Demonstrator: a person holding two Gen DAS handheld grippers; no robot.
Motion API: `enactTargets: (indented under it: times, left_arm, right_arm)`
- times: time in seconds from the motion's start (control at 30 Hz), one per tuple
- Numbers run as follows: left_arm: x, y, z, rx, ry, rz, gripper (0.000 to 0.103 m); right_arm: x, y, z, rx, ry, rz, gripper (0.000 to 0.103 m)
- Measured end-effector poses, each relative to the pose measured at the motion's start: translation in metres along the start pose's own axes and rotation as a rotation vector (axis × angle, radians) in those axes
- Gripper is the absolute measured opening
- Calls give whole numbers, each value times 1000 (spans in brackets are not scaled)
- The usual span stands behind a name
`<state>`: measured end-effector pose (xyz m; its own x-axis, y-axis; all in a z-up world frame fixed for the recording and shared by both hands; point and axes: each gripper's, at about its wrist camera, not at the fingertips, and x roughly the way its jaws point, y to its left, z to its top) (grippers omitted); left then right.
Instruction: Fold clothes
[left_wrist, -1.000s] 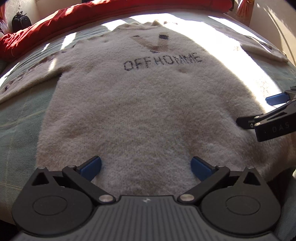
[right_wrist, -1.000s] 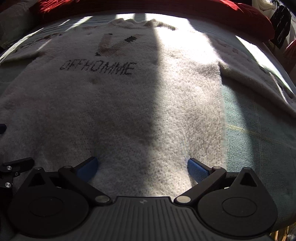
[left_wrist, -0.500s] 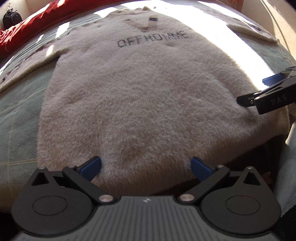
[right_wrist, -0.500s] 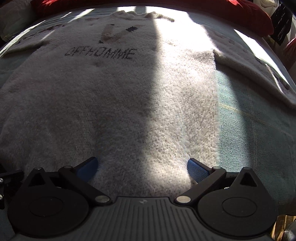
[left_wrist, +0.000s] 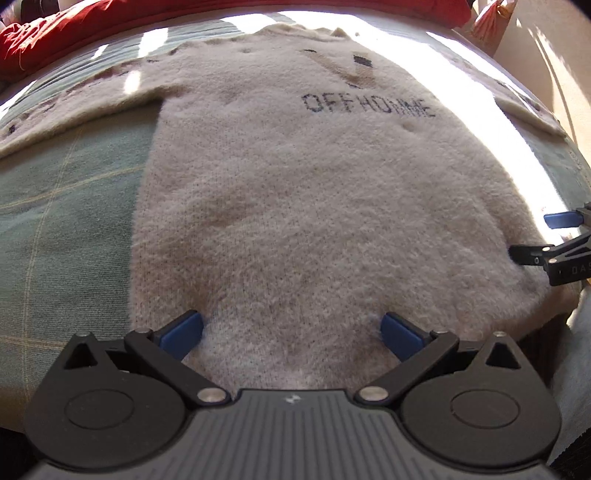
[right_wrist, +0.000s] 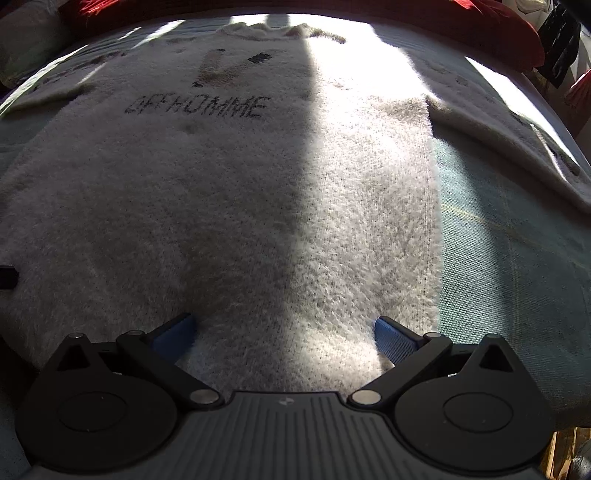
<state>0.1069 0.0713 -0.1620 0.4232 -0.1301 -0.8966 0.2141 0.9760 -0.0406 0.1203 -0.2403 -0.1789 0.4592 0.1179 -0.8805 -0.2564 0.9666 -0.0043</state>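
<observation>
- the fluffy cream sweater lies face up and spread flat on the pale green bedcover, lettering readable, neck at the far end, hem nearest the cameras.
- both sleeves are out to the sides: the left sleeve angles away across the cover, and the right sleeve does the same on the other side.
- left claw sits low at the hem, blue fingers spread wide with sweater between them, gripping nothing; it sits toward the sweater's left edge.
- right claw is at the hem too, toward the right side seam, its fingers just as wide apart and holding nothing; it also shows at the right edge of the left view.
- one claw toward each bottom corner reads like a set-up for handling the hem evenly, so the cloth would stay square rather than twist.
- my read: a flat, unfolded sweater with both claws empty fits either the lay-out stage or a smoothing pause between moves; the pictures don't settle which.
- a red blanket bunches along the far edge, well clear of the sweater.
- strong sun stripes cross the chest, so the far right shoulder is washed out and hard to read.
</observation>
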Motion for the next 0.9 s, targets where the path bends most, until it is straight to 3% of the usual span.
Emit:
enactTargets:
  times: [0.07,0.17,0.4,0.47,0.53,0.63,0.8,0.9]
  left_arm:
    - [-4,0,-11,31,-4,25,102]
    - [-6,-6,-2,59,-20,17,102]
    - [-11,-20,29,117,-60,-14,102]
    - [1,-24,32,125,-27,-16,102]
    - [11,-24,26,123,-2,-3,102]
    - [6,-13,8,104,-19,-22,102]
    - [-7,-2,-11,122,14,-21,102]
    - [-12,-2,8,101,-21,-43,102]
  right_arm:
    - [-3,-1,-2,-28,-20,11,103]
    - [-15,2,5,-105,-33,22,103]
    - [-35,65,16,-660,-117,195,103]
    - [-34,81,18,-794,-115,231,103]
    - [-17,84,15,-809,-42,215,103]
    - [-2,63,4,-735,20,213,103]
    - [-15,13,-24,-599,10,228,103]
    - [-29,0,-24,-510,1,232,103]
